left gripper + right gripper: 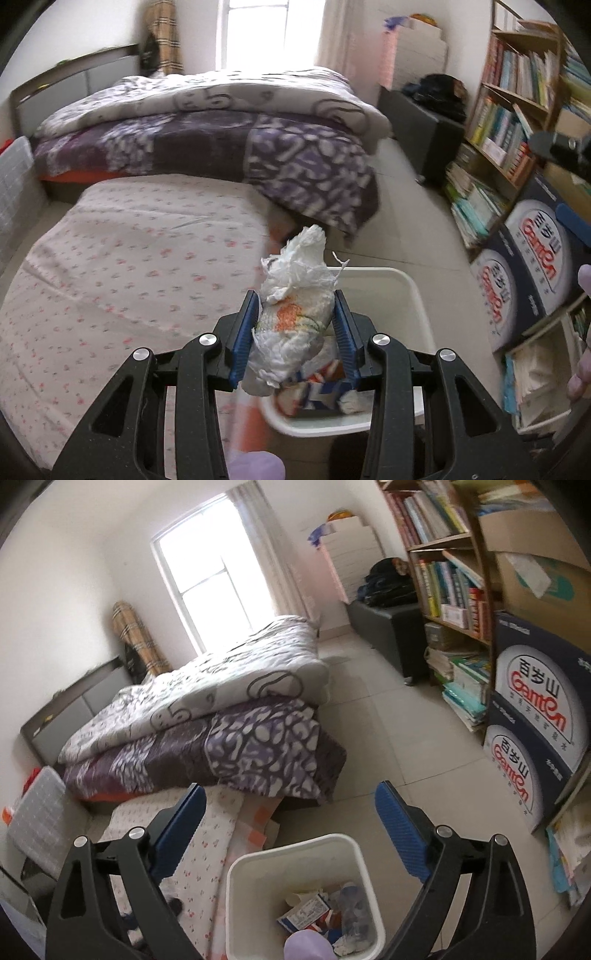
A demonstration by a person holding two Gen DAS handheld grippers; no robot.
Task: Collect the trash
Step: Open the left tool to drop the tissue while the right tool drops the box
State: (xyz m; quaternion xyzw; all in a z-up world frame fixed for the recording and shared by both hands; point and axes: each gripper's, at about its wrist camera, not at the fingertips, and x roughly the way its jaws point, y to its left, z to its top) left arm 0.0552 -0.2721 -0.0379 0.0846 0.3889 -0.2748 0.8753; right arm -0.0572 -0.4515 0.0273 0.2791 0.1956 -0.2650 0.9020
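Note:
My left gripper point(295, 314) is shut on a crumpled white tissue wad point(295, 295) with an orange print, held just above the near rim of a white trash bin point(413, 295). Inside the bin lie a blue-and-red carton point(317, 391) and other scraps. In the right wrist view the same white bin point(258, 864) stands on the floor below my right gripper point(291, 827), which is open with nothing between its blue pads. A carton point(306, 912) and clear plastic point(351, 904) lie in the bin.
A floral mattress point(129, 277) lies left of the bin, with a bed and purple quilt point(221, 147) behind. Bookshelves point(517, 92) and stacked water boxes point(532, 258) line the right side. Grey tile floor point(388, 738) runs between. A lilac gloved finger point(306, 947) shows at the bottom.

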